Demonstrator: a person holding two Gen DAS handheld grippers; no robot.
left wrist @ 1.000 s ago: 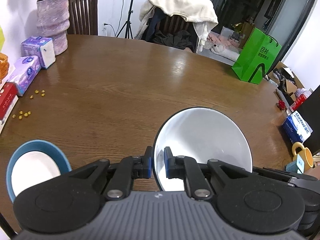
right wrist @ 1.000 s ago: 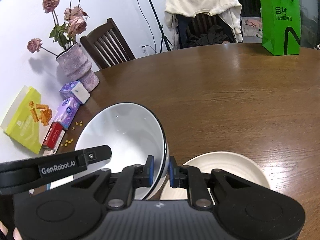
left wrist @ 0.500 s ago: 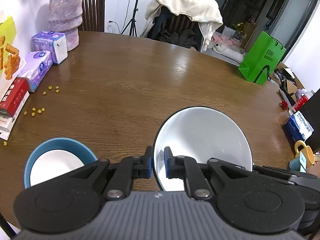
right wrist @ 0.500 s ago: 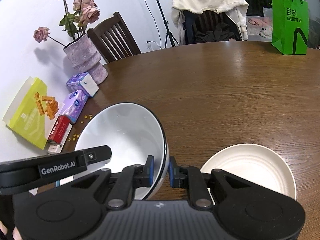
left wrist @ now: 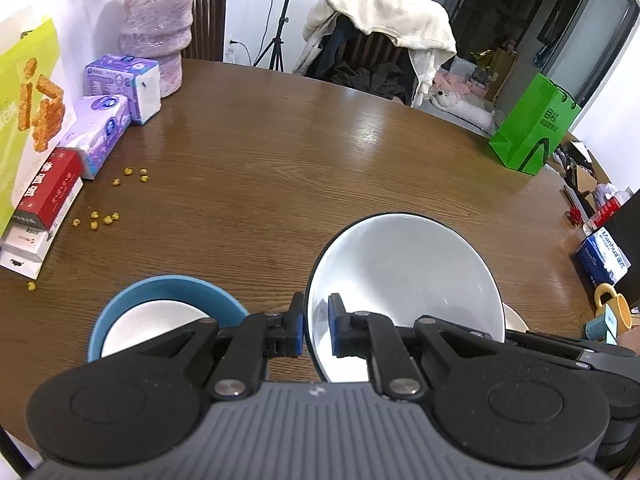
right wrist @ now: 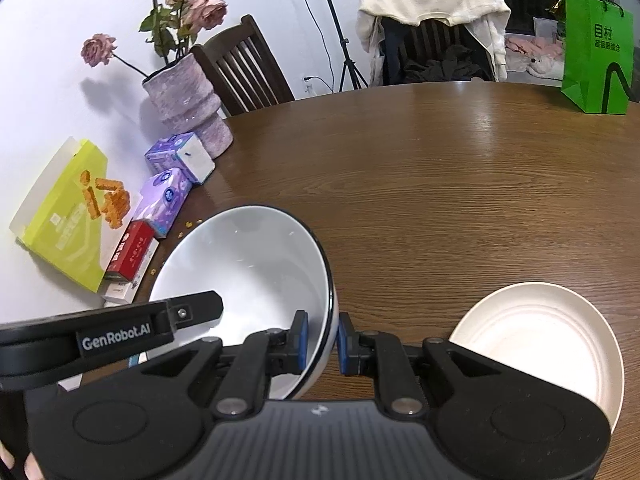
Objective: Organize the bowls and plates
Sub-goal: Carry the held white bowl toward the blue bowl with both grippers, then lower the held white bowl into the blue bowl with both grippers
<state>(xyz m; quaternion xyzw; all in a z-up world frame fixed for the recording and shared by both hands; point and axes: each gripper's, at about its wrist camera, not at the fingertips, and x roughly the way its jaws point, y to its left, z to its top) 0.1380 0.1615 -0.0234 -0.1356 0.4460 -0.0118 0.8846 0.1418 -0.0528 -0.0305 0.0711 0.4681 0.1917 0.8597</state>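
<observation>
We see both claws clamped on the rim of the same white bowl (left wrist: 404, 280), which hangs tilted above the wooden worktop (left wrist: 280, 168). The left claw (left wrist: 314, 330) pinches the bowl's left edge, its blue pads nearly together with only the wall between them. The right claw (right wrist: 322, 340) grips the opposite edge just as tightly. Below and left of the held bowl, a blue bowl (left wrist: 168, 308) with a white inside sits on the worktop. To the right, a cream plate (right wrist: 540, 340) lies flat near the right claw. Tissue packs (left wrist: 108, 120) and a purple vase (left wrist: 158, 28) line the far left edge.
</observation>
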